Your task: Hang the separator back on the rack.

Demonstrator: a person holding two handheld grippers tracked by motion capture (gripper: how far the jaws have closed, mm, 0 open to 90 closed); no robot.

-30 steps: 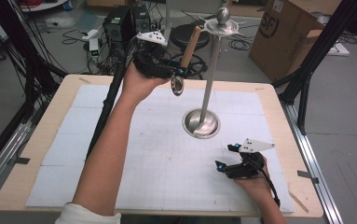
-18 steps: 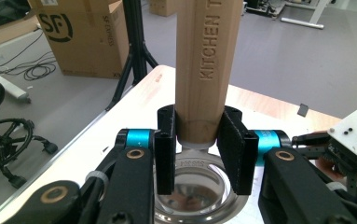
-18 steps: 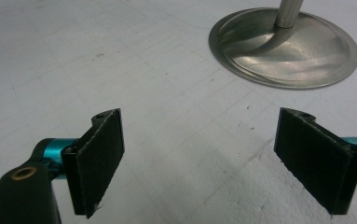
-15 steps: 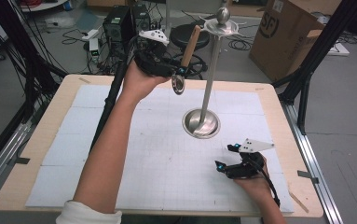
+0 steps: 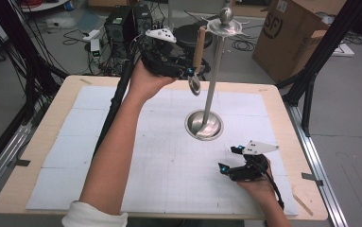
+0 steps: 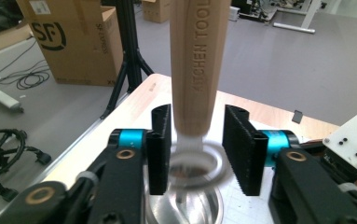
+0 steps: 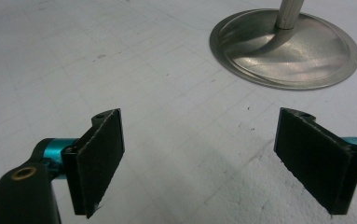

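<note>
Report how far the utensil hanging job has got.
Done: the wooden-handled utensil hangs from the stand, under its top disc. In hand: the left gripper has just been opening; its fingers flank the handle with gaps either side, so it looks released. Left: draw that gripper clear. The right gripper rests open on the table.

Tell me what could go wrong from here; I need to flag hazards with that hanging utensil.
The left tongs have just been opening around the wooden-handled utensil; gaps show beside the handle. If its hook on the metal stand isn't seated, it may drop onto the stand's base. Pulling back crookedly could snag it and rock the stand.
</note>
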